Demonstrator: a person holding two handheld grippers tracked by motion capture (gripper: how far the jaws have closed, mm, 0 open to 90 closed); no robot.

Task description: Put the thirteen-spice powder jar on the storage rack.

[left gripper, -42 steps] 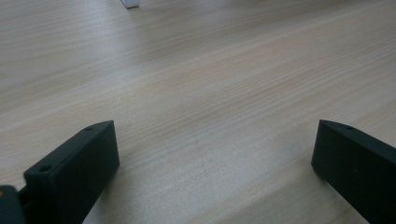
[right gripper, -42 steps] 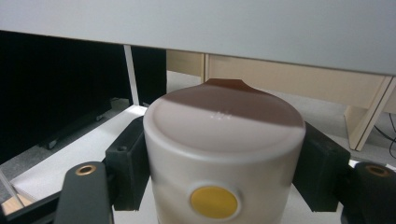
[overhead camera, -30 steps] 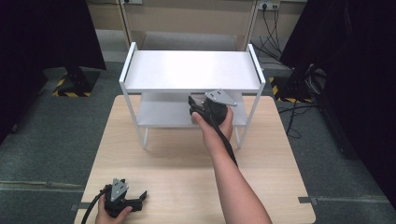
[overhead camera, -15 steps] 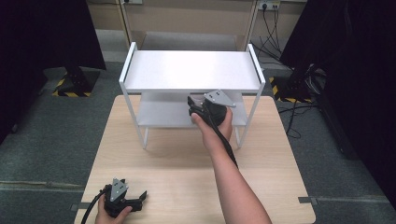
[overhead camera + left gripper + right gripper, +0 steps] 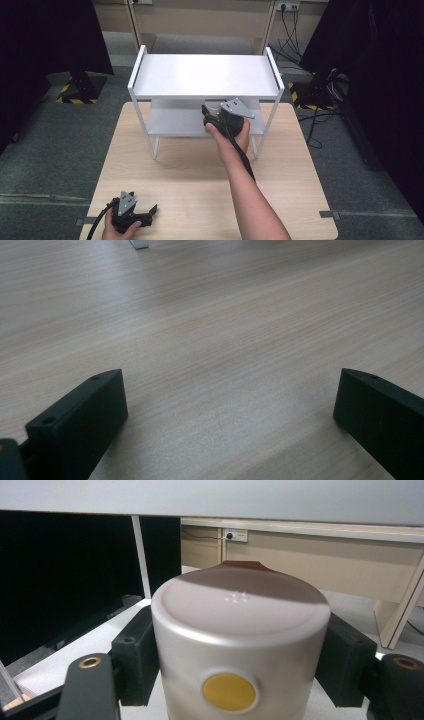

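My right tongs [image 5: 240, 645] grip a silver can [image 5: 240, 640] between their jaws, under the white shelf [image 5: 205, 75]; my left tongs [image 5: 230, 415] rest open on the bench [image 5: 225, 330].

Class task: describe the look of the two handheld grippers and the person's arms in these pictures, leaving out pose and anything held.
Both the left gripper and the right gripper are black, blocky-jawed tools, each topped by a grey three-cornered plate and trailing a black cable. The forearms are bare, with no sleeves visible.

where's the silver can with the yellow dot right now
The silver can sits between the jaws of the right gripper, held at the lower shelf of the white rack, under its top shelf, at the far side of the table.
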